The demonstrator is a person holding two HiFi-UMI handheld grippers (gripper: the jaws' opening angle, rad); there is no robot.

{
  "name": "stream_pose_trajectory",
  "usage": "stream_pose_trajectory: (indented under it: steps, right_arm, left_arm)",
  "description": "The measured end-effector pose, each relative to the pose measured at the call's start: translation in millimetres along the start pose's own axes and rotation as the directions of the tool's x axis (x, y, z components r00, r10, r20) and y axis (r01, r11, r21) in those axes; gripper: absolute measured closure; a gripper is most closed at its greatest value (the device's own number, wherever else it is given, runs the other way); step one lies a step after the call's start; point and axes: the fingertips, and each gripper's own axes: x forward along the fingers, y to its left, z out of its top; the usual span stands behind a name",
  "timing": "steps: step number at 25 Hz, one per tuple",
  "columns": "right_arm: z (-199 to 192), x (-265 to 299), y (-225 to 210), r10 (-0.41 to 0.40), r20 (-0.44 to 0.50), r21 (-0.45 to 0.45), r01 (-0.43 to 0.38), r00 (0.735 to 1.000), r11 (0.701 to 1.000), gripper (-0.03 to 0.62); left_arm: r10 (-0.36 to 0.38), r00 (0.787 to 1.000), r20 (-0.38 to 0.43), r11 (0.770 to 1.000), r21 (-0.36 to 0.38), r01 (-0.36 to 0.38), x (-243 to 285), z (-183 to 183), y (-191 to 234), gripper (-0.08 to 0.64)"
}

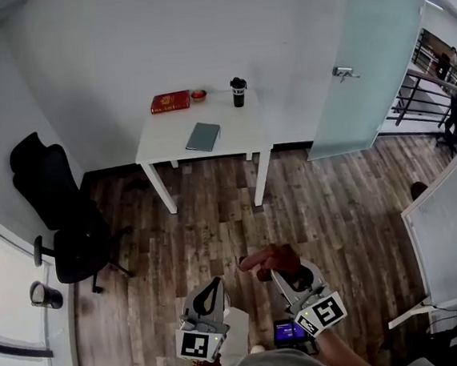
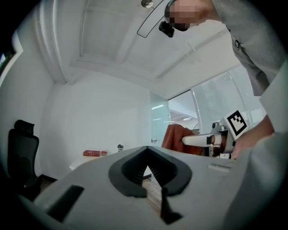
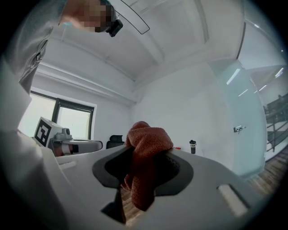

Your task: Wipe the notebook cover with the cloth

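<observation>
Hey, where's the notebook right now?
In the head view, the notebook lies flat on the white table by the far wall, nearer the person than the red book and black bottle.

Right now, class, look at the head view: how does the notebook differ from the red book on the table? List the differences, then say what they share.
Colour: the notebook is grey-blue, while the red book is red.
Place: the notebook lies alone near the middle of the table. The red book lies at the back left corner, beside a small red bowl.
Shared: both lie flat and closed on the white table.
</observation>
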Motion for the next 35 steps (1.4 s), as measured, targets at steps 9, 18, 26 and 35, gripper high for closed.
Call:
stream_pose_trajectory:
  steps: [9, 18, 26, 35]
  right_arm:
    - [18, 154, -79, -0.090, -0.045, -0.010, 0.090, 0.995, 0.996, 0.439]
    - [14, 297, -125, -0.085, -0.071, 0.037, 0.088, 0.994, 0.995, 0.437]
    - [-15, 390, -204, -0.068, -0.142, 0.027, 0.072, 0.988, 0.997, 0.437]
    - [-40, 562, -340, 0.023, -0.200, 0.014, -0.020, 0.980, 1.000, 0.437]
  left_arm:
    - [-0.140, 0.990, 0.030, 0.990, 0.034, 0.139, 142, 12, 111, 0.568]
    - [-0.184, 0.983, 0.023, 0.983, 0.031, 0.183, 232, 8, 228, 0.566]
    - [-0.135, 0.990, -0.043, 0.991, 0.010, 0.135, 300, -26, 301, 0.566]
    - [-0.091, 0.984, -0.152, 0.986, 0.122, 0.110, 440, -56, 393, 0.552]
